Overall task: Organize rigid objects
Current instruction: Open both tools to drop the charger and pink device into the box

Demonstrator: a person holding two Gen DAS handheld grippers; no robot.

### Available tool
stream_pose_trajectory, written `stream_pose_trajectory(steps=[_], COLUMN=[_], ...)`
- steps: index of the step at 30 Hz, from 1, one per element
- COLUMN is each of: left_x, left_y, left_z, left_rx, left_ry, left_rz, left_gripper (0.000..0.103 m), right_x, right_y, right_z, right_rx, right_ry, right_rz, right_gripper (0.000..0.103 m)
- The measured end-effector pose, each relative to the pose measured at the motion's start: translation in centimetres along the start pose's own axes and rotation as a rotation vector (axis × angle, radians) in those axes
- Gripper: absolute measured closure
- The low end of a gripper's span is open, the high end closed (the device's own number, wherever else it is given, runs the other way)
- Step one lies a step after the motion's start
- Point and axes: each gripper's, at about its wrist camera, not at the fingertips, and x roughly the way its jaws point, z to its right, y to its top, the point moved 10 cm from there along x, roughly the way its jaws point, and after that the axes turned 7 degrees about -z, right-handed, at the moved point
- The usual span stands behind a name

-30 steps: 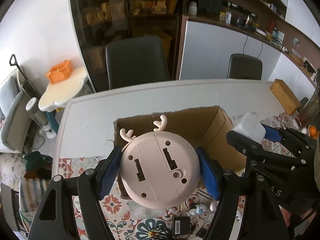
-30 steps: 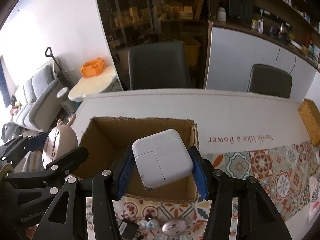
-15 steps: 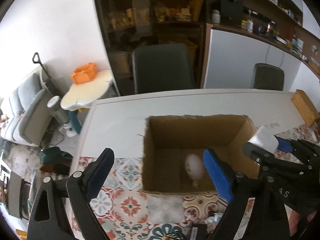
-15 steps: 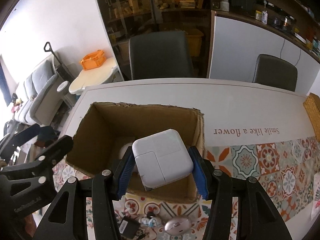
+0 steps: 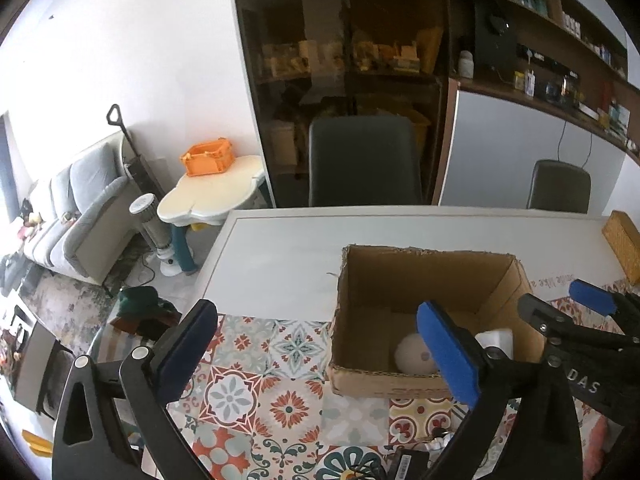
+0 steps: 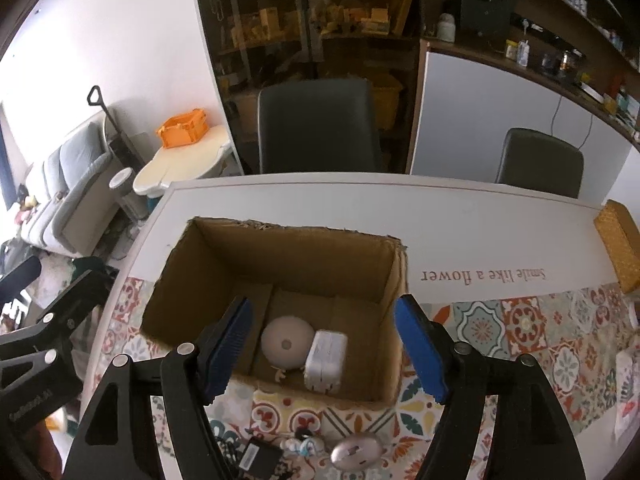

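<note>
An open cardboard box point(image 6: 224, 272) stands on the table; it also shows in the left wrist view point(image 5: 360, 280). On its floor lie a round pink deer-shaped gadget point(image 6: 286, 342) and a white square charger point(image 6: 326, 358), side by side. Both show in the left wrist view, the pink gadget point(image 5: 414, 358) and the charger point(image 5: 496, 338), partly hidden. My right gripper point(image 6: 324, 350) is open and empty above the box's near side. My left gripper point(image 5: 316, 354) is open and empty, to the left of the box's front wall.
A grey computer mouse point(image 6: 356, 450), a black adapter point(image 6: 258, 456) and small trinkets lie on the patterned tablecloth point(image 6: 520, 320) in front of the box. A woven box point(image 6: 618, 246) sits at the table's right edge. Two dark chairs point(image 6: 316, 124) stand behind the table.
The left gripper opened and dropped the pink gadget into the box, then drew back left. The right gripper opened and the white charger now lies in the box beside it.
</note>
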Motion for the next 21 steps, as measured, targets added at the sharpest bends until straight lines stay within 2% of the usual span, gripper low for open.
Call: stream_pose_trajectory(steps=[7,10,21], left_x=[-2.9,-4.0,-6.9], left_y=[-1.0,-1.9,-5.5], left_z=[-0.3,0.0,-0.2], left_rx=[-0.015,-0.019,-0.042], left_ry=[0.021,-0.003,-0.029], left_rz=[0.050,0.056,0.051], left_gripper=[0.000,0.000,0.000], right_x=[-3.6,-5.0,-8.4], right_y=[-1.3,-1.9,-4.8], right_z=[0.5,0.6,-0.1], right_rx=[0.005,-0.001,-0.049], right_ry=[-0.013,-0.021,-0.012], right_rz=[0.060,0.087,0.124], right_gripper=[0.024,0.020,0.019])
